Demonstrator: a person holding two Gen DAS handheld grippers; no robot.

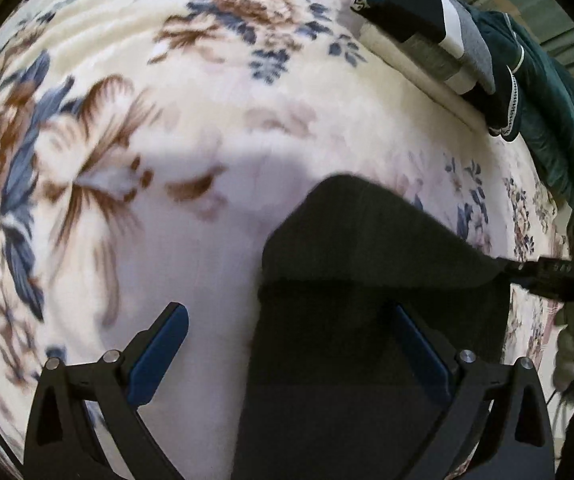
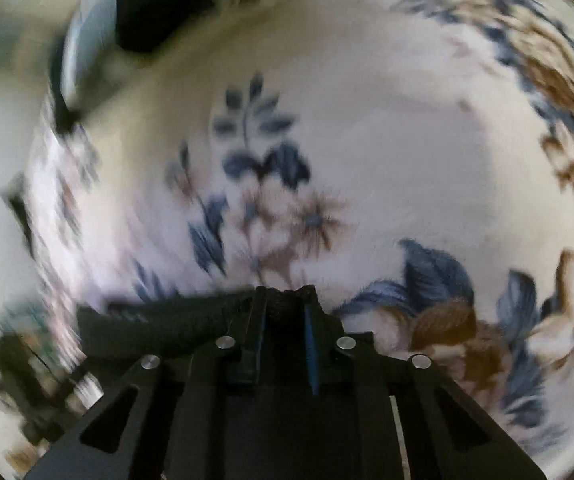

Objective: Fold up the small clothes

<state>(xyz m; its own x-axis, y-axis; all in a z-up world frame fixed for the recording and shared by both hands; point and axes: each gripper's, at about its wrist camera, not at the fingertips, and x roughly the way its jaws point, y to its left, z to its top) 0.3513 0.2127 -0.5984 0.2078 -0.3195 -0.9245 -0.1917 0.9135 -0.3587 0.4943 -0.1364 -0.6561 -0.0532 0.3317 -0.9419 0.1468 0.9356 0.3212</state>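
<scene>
1. Below both cameras lies a cream blanket (image 1: 215, 80) printed with blue and brown flowers, covering a bed.
2. A dark garment (image 1: 367, 280) lies on the blanket near the bed's right edge, in the left wrist view.
3. The left tongs (image 1: 291, 352) point steeply down with their blue-padded fingers (image 1: 159, 356) spread wide; the left finger sits over bare blanket, the right over the dark garment, and neither presses on it.
4. The right tongs (image 2: 283, 320) also point down, fingers close together with dark cloth between them; whether the pads pinch it I cannot tell.
5. A stack of folded clothes (image 1: 427, 28), in black, white, grey and teal, sits at the bed's far right corner beside a rumpled dark green garment (image 1: 559, 120).
6. The right wrist view is blurred.
</scene>
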